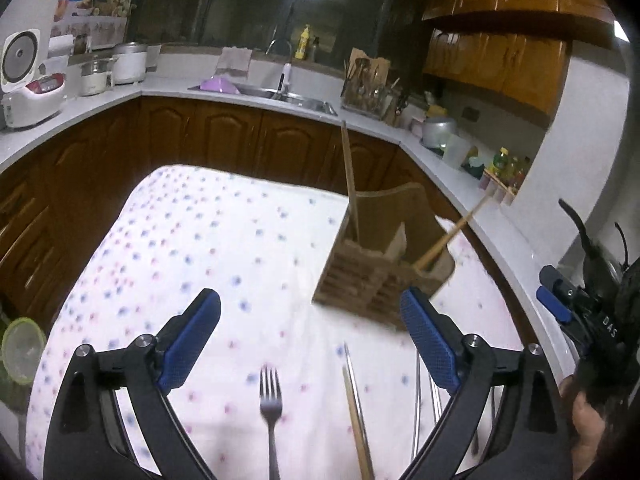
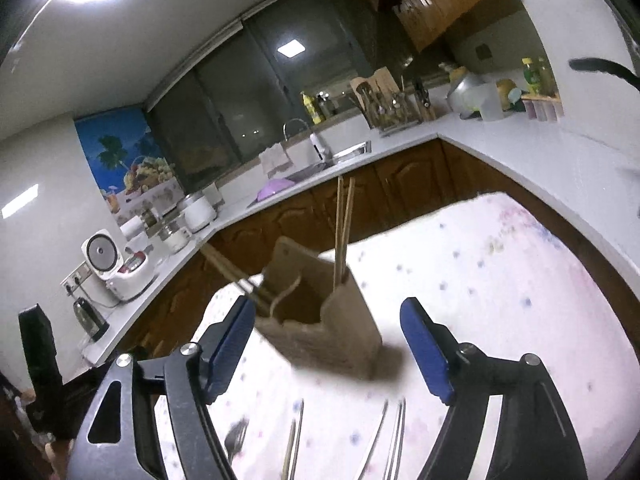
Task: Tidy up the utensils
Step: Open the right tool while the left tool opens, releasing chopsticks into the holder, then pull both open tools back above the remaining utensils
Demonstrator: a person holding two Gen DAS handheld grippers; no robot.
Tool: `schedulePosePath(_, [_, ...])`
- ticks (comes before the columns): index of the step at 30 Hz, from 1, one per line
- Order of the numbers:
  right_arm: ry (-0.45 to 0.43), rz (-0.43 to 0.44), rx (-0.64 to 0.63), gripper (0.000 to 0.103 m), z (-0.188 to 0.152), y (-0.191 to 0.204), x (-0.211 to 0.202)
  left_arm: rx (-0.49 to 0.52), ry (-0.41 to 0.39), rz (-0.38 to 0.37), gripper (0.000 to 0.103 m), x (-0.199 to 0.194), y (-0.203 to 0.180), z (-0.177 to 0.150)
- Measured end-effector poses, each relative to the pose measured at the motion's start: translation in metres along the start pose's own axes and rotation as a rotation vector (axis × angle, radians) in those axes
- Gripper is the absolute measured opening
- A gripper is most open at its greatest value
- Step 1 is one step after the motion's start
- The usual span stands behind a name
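Holding both tools above the near part of the table [image 1: 224, 240], you had the left gripper [image 1: 310, 334] spread wide, its blue pads [image 1: 192, 336] apart with only the spotted cloth showing between them and nothing pinched. You kept the right gripper [image 2: 328, 344] released as well, jaws well apart; the wooden utensil holder [image 2: 320, 320] showed in the gap beyond them, but neither pad touched it. That holder [image 1: 372, 264] stood toward the table's far right side, carrying chopsticks: one upright stick [image 1: 350, 184] in one compartment and another [image 1: 452, 236] leaning out to the right in the left wrist view. Loose pieces lay flat on the cloth at the near edge, under your tools: a metal fork [image 1: 271, 408], a wooden chopstick [image 1: 358, 428] just beside a thin metal one, and more metal utensils [image 2: 394, 436] blurred beneath the right gripper. Everything in the holder's outline was smeared by motion blur.
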State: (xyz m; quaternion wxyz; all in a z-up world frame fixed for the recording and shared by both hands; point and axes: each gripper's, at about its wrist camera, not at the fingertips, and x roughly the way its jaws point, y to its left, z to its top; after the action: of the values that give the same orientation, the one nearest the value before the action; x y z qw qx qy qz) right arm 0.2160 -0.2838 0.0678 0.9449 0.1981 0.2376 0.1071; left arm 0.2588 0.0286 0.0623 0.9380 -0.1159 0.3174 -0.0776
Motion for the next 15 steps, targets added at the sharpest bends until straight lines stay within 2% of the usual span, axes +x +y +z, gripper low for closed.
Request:
schedulePosePath(6, [0.053, 0.001, 0.033, 0.078, -0.030, -0.005, -0.030, -0.011, 0.044, -0.017, 0.093, -0.019, 0.002, -0.034])
schedulePosePath(15, [0.076, -0.075, -0.030, 0.084, -0.073, -0.002, -0.063, -0.015, 0.095, -0.035, 0.093, -0.030, 0.004, -0.076])
